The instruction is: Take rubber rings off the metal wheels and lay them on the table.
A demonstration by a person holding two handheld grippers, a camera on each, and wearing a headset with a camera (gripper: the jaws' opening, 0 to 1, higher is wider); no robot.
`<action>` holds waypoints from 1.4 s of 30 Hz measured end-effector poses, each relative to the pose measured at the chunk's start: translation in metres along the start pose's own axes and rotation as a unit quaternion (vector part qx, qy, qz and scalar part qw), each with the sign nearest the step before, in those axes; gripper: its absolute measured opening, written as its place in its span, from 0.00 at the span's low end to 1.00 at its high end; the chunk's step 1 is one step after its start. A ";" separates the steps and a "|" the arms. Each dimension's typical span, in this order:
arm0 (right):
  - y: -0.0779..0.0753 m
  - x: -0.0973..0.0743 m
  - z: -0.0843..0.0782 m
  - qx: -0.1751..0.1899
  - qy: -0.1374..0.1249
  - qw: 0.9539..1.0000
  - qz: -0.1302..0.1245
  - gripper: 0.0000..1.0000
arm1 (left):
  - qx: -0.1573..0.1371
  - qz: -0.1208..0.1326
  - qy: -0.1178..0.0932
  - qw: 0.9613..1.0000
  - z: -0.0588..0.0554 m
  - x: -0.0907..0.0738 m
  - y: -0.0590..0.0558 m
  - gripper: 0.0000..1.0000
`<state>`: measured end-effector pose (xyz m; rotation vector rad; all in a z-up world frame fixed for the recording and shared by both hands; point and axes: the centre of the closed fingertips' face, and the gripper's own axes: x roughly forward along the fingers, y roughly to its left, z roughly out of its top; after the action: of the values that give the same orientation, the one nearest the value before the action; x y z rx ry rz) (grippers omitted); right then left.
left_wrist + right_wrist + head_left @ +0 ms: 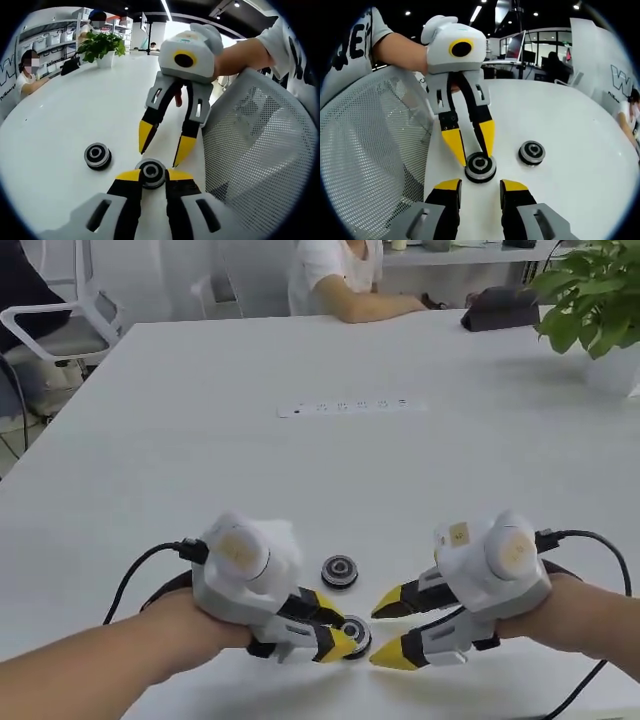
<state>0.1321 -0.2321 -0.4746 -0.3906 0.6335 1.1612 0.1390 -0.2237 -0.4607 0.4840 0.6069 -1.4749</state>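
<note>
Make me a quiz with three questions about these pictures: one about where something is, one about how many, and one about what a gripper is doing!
1. Where does the potted plant stand?
A. At the far right of the table
B. Between the two grippers
C. On the floor

2. How many metal wheels are on the table?
A. One
B. Two
C. Four

3. What is the left gripper doing?
A. Hanging open high above the table
B. Clamping a wheel between its jaws
C. Holding a cup

Answers:
1 A: its leaves show at the table's far right corner in the head view.
2 B: there is the held wheel and the loose wheel beside it.
3 B: its yellow tips press both sides of the held wheel.
</note>
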 end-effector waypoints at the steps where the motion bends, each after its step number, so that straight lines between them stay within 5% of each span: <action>1: 0.000 0.000 0.000 0.000 0.000 1.000 0.000 0.29 | 0.003 0.002 0.000 1.000 0.000 0.000 0.001 0.10; 7: 0.000 0.001 -0.001 0.003 -0.001 1.000 0.001 0.29 | 0.040 0.018 0.003 0.999 -0.001 0.002 0.001 0.09; 42: -0.002 0.016 0.005 0.045 0.003 0.999 0.019 0.27 | 0.036 0.043 -0.017 0.998 0.000 0.001 0.003 0.07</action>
<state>0.1390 -0.2179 -0.4812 -0.3073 0.6977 1.1642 0.1416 -0.2244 -0.4619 0.5337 0.5005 -1.4245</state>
